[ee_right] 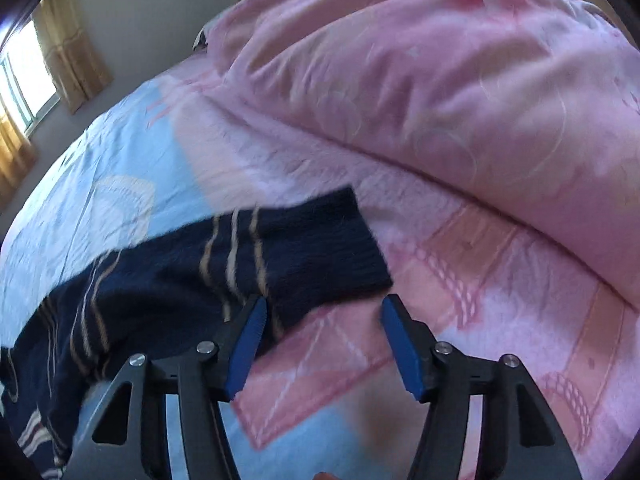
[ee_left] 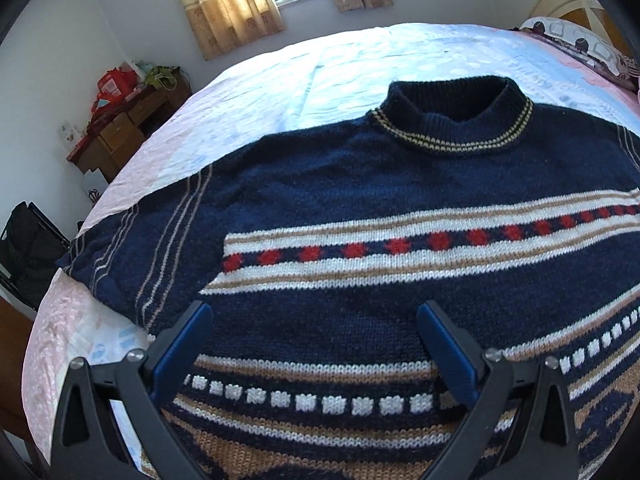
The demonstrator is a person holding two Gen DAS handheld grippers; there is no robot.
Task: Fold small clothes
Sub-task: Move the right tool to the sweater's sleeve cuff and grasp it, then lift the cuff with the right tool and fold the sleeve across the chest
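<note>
A small navy knitted sweater (ee_left: 360, 184) with tan, white and red patterned bands lies spread flat on the bed, collar (ee_left: 456, 116) at the far side. My left gripper (ee_left: 314, 312) hovers open over its lower body, nothing between the blue pads. One sleeve (ee_left: 132, 252) stretches out to the left. In the right wrist view the other sleeve (ee_right: 280, 256), navy with tan stripes, lies on the sheet with its cuff (ee_right: 352, 248) pointing right. My right gripper (ee_right: 323, 308) stands open just below the cuff; its left fingertip (ee_right: 252, 320) is at the sleeve's edge, the pads not pressing on it.
The bed has a pink and light-blue quilted sheet (ee_left: 320, 64). A bulky pink duvet (ee_right: 460, 80) is heaped to the right of the sleeve. A patterned pillow (ee_left: 580, 44) lies at the headboard. A wooden cluttered desk (ee_left: 124, 124) and a black bag (ee_left: 28, 248) stand beyond the bed's left edge.
</note>
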